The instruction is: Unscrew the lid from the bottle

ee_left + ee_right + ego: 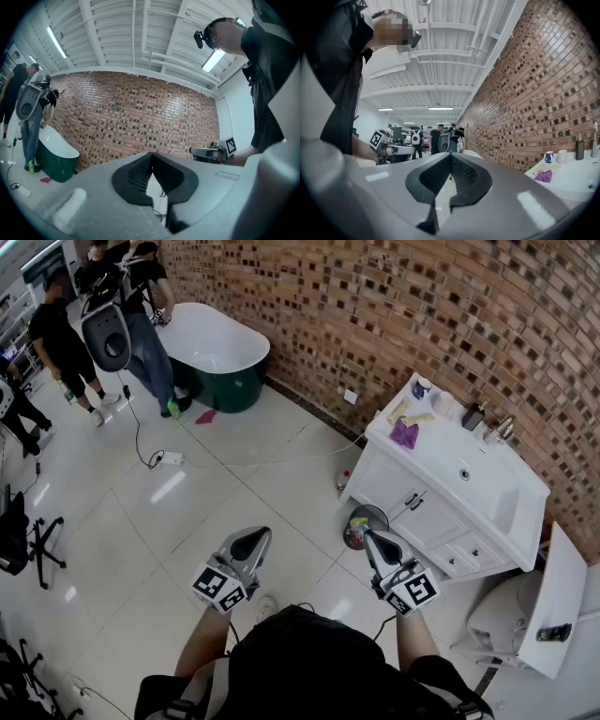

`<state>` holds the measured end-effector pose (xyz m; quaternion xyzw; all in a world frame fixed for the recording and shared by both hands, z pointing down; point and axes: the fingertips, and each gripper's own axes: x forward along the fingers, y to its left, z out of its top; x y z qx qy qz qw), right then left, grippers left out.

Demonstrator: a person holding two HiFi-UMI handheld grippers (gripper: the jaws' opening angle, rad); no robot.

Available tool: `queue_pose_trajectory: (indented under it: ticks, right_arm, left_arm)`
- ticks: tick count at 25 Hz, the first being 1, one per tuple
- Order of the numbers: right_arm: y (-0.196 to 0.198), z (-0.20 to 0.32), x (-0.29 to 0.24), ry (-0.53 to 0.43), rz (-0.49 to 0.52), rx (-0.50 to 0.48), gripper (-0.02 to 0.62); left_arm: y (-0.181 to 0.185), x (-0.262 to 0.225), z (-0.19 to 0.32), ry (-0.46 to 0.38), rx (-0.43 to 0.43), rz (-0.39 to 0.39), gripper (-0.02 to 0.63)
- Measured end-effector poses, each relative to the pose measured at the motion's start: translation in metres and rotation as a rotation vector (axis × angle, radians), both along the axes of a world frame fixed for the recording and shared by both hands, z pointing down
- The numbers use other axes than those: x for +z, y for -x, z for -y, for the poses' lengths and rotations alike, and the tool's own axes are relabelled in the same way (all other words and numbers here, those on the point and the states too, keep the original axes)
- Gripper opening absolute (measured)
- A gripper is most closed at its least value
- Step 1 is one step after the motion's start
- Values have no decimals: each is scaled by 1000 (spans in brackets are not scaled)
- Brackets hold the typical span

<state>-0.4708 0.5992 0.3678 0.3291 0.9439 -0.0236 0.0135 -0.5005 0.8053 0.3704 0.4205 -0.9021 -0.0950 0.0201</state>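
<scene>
Fingers (pixel 138 174) closed, empty; left gripper (pixel 256 537), right gripper (pixel 368 534).

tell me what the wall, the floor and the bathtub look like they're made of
Wall: rough, matt brick in mixed red, tan and dark tones, with mortar joints showing; possibly veneer.
Floor: large glossy white tiles, likely ceramic, with grout lines and light reflections.
Bathtub: smooth glossy white inside, dark green outside; acrylic or enamelled, cannot tell which.

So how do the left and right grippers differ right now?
In the head view the left gripper sits over floor tiles; the right gripper overlaps a round object beside the white vanity. The left gripper angles rightward, the right gripper leftward. Both are shut and empty.
</scene>
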Motion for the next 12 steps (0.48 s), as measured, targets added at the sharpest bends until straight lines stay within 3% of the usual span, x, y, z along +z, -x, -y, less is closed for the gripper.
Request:
queue_pose_trajectory:
  ticks: [6, 12]
  right_arm:
    - [-7, 19, -4, -10, 3, 49, 5]
    - [-28, 60, -4, 2, -6, 166, 5]
  left_arm:
    - [3, -3, 22, -1, 57, -1, 3]
    - [-2, 5, 59, 3, 156, -30, 2]
